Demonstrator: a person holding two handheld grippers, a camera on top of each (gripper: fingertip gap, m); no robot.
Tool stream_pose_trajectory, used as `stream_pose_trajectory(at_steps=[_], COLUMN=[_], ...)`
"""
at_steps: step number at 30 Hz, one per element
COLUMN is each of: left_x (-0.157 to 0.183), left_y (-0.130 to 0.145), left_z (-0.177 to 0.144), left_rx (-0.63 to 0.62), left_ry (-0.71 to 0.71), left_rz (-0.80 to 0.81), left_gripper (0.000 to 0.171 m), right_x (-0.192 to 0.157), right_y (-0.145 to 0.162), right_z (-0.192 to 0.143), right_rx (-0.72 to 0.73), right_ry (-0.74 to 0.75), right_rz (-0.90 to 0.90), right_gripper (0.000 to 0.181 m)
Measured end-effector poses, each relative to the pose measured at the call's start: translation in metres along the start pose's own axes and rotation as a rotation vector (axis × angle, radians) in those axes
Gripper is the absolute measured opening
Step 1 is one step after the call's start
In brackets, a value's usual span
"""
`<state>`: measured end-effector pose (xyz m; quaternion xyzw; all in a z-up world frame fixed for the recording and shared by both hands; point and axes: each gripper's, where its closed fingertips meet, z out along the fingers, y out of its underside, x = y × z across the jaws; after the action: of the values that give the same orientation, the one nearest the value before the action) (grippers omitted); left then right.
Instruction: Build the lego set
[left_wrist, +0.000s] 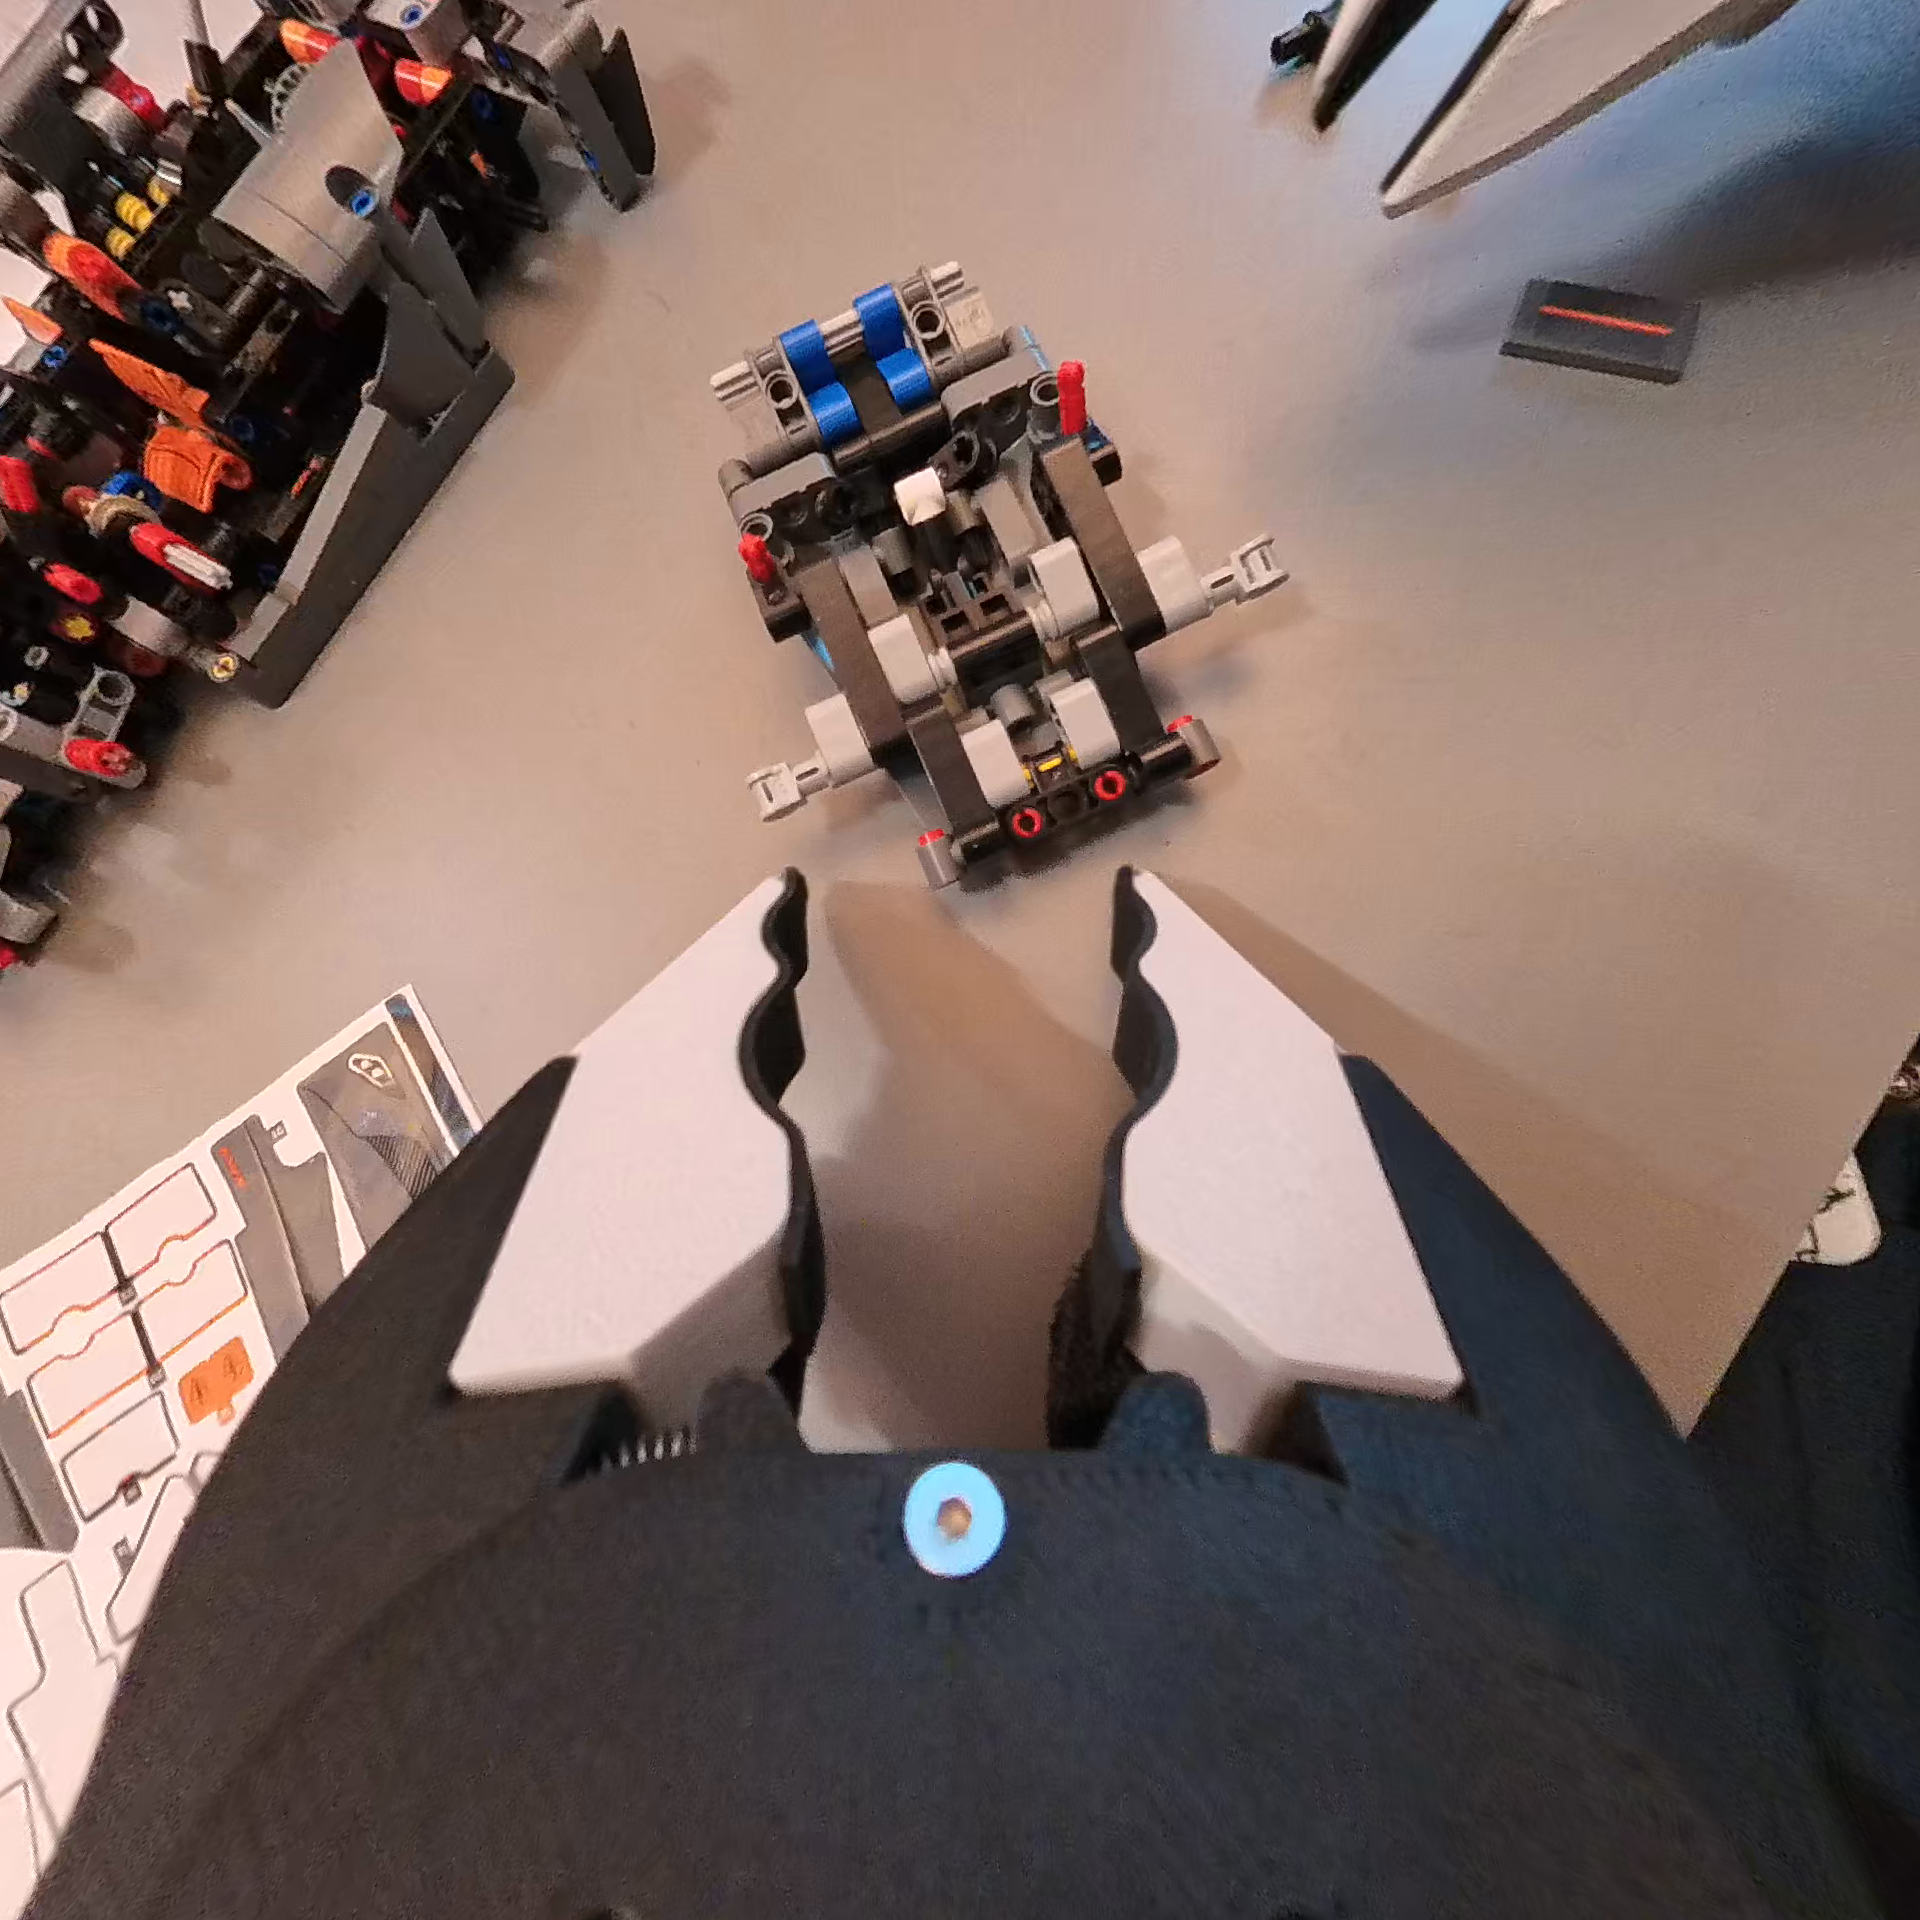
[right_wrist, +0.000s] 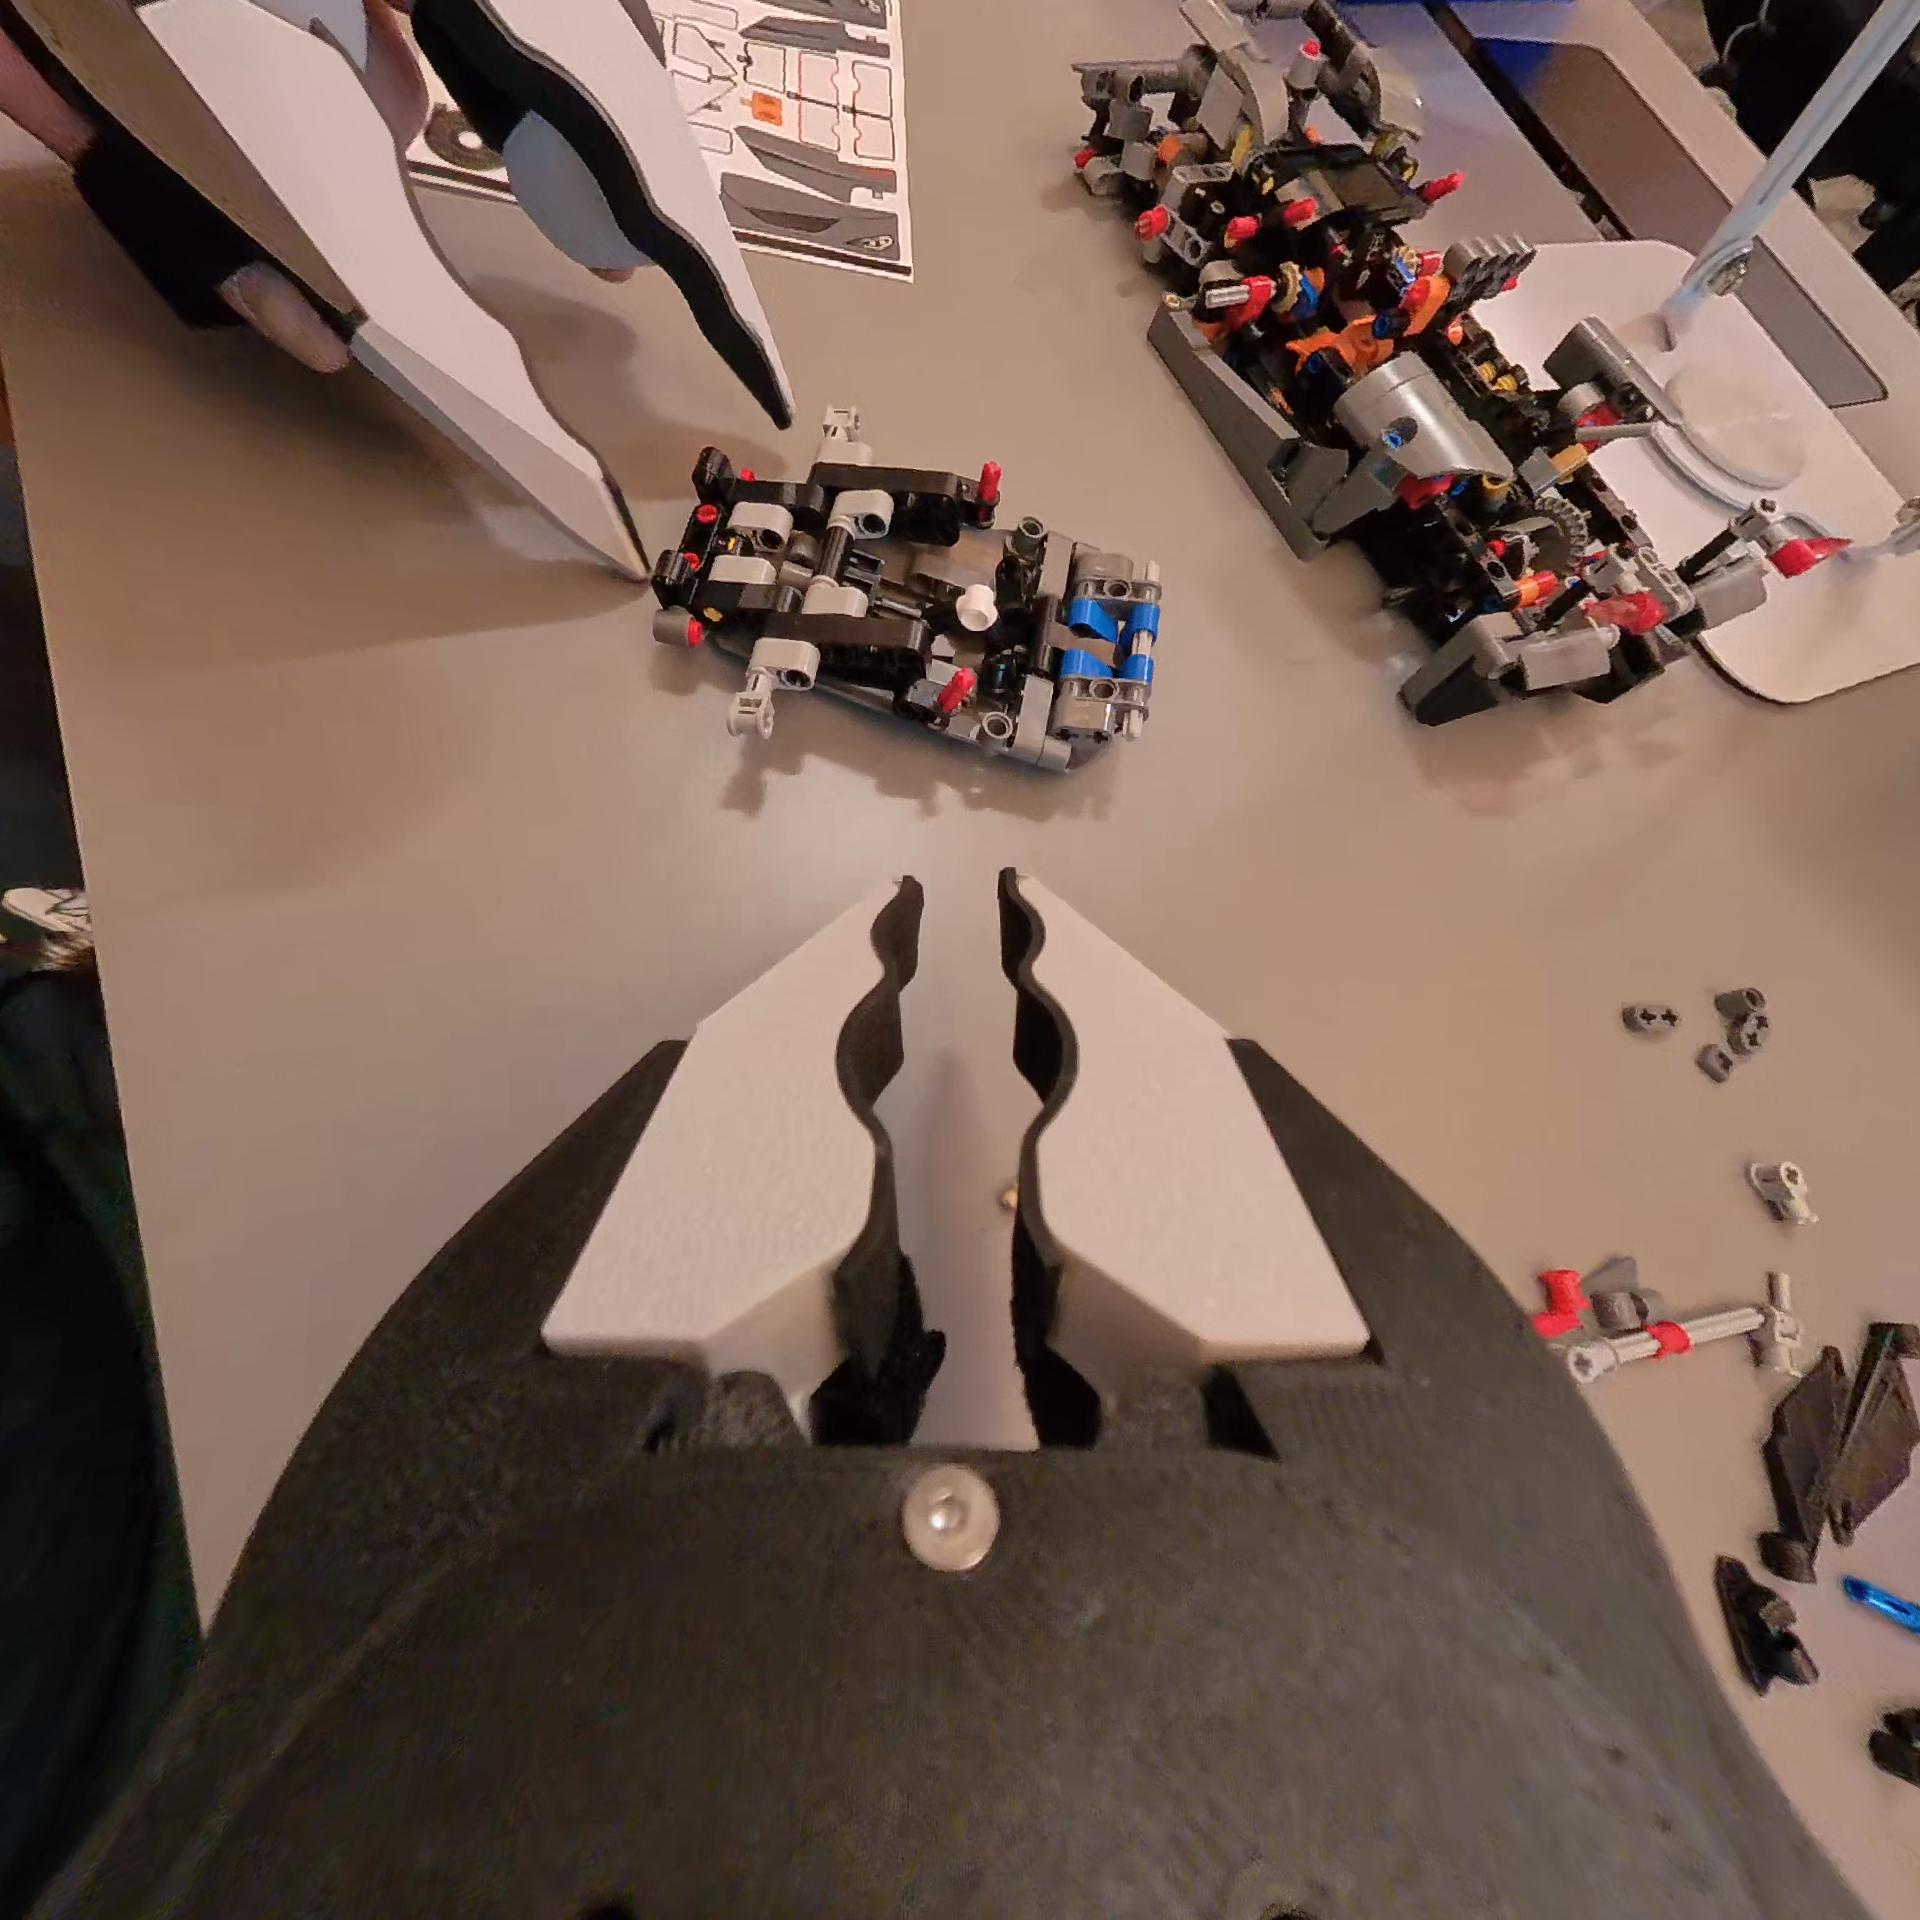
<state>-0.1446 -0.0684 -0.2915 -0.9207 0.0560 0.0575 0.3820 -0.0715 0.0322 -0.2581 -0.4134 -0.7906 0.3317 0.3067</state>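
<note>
A small black, grey and blue lego subassembly (left_wrist: 966, 582) lies on the grey table, also in the right wrist view (right_wrist: 904, 603). My left gripper (left_wrist: 961, 883) is open and empty, its tips just short of the end with red pins. The right wrist view shows it (right_wrist: 712, 494) low at the table, spread beside that end. My right gripper (right_wrist: 958, 881) is open by a narrow gap, empty, and stands back from the subassembly's long side. Its fingers (left_wrist: 1507, 83) show at the top right of the left wrist view.
A large part-built lego chassis (left_wrist: 208, 364) (right_wrist: 1403, 364) sits beyond the subassembly. A sticker sheet (left_wrist: 156, 1299) (right_wrist: 810, 125) lies by the left gripper. A dark tile with a red line (left_wrist: 1600, 332), small grey connectors (right_wrist: 1714, 1029), an axle piece (right_wrist: 1662, 1330) and black panels (right_wrist: 1839, 1444) lie loose. Left tips to right tips: about 15 cm. To the axle piece (right_wrist: 1662, 1330): right tips about 20 cm, left tips about 30 cm.
</note>
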Motion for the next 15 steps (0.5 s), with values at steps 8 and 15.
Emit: stream_pose_trajectory(at_steps=[8,15], left_x=[-0.013,-0.022], left_y=[0.001,0.004], left_z=[0.002,-0.004], left_rx=[-0.017,-0.023], left_ry=[-0.029,-0.051], left_rz=[0.012,0.007], left_gripper=[0.050,0.051], right_x=[-0.004,-0.002], right_y=[-0.006,-0.006], right_z=[0.002,-0.002], right_rx=[0.001,0.002], right_ry=[-0.003,0.011], right_rz=[-0.013,-0.014], right_gripper=[0.013,0.013])
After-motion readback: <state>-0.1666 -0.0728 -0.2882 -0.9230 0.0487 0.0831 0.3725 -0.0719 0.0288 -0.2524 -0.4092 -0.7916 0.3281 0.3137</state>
